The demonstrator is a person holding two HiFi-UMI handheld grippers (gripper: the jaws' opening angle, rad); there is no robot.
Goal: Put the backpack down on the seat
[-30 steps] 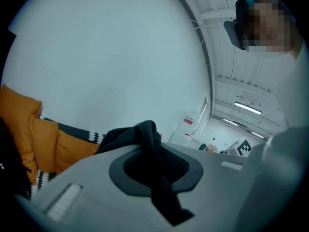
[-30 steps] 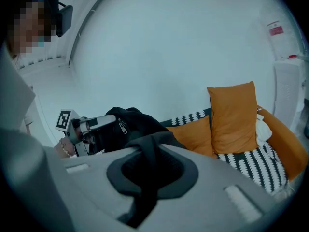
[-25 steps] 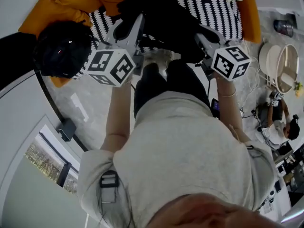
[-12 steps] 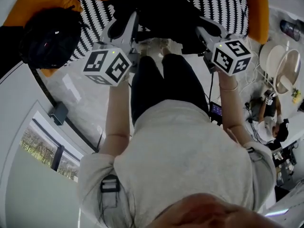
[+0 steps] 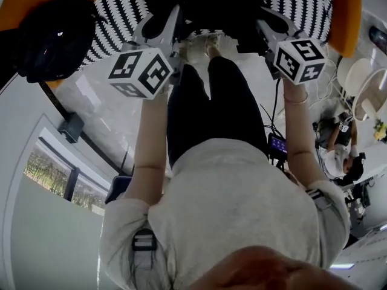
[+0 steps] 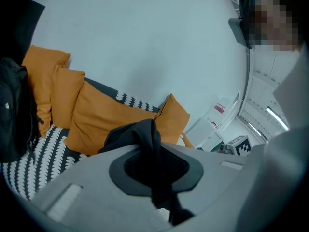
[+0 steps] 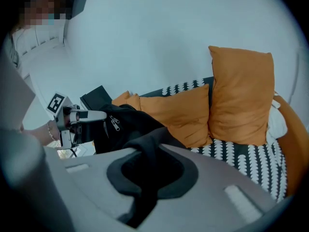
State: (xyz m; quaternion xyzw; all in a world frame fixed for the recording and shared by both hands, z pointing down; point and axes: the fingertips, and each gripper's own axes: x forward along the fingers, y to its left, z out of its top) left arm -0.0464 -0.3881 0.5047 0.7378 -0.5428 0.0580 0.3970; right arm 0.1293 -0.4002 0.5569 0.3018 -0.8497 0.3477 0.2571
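Left hand-held gripper (image 6: 155, 178) clamped on black backpack (image 7: 120, 123) fabric | right hand-held gripper (image 7: 144, 180) pinching it too | backpack hangs over patterned seat (image 7: 247, 161), near orange cushions (image 7: 239, 96) | tip: lower both level, release once it rests.

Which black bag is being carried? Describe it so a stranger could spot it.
Find the patterned seat with orange cushions. The backpack hangs over it, pinched by the left gripper and right gripper; the other black bag lies ungripped at the seat's left end.
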